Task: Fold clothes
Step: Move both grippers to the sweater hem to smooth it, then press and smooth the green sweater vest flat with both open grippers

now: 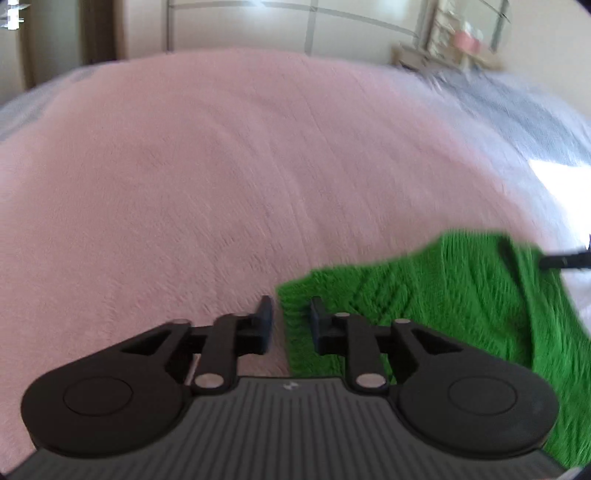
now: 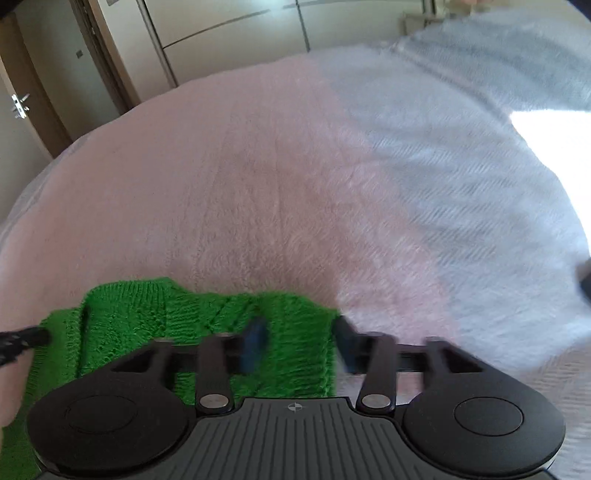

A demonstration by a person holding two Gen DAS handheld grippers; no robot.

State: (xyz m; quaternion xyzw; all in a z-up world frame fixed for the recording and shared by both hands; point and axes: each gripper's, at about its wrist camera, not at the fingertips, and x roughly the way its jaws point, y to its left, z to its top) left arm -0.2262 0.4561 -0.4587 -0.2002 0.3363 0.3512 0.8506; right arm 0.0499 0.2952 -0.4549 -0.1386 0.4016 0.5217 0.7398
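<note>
A green knitted garment (image 1: 443,295) is seen lying on a bed covered by a pink fluffy blanket (image 1: 203,177), with a pale blue-grey blanket (image 2: 461,166) adjoining the pink one on the side away from the door (image 2: 22,110). The garment is spread near the bed's closer edge, and its knit shows ribbing and a diagonal pattern

In the left wrist view, the left claw (image 1: 291,321) is held open, its two fingers apart, at the garment's left edge: the left finger is over pink blanket and the right finger is over green knit, so that the garment's border runs between them. Whether the fingers touch the fabric cannot be told. At the garment's far right side a dark part of the other tool (image 1: 561,260) is visible against the knit

In the right wrist view, the right claw (image 2: 299,343) is likewise held open, and wider, at the garment's (image 2: 166,317) right edge, the left finger over the green knit and the right finger just beyond the border. This view is blurred, so contact cannot be judged. Behind the bed, relative to the garment, pale wardrobe panels (image 2: 229,33) are seen
</note>
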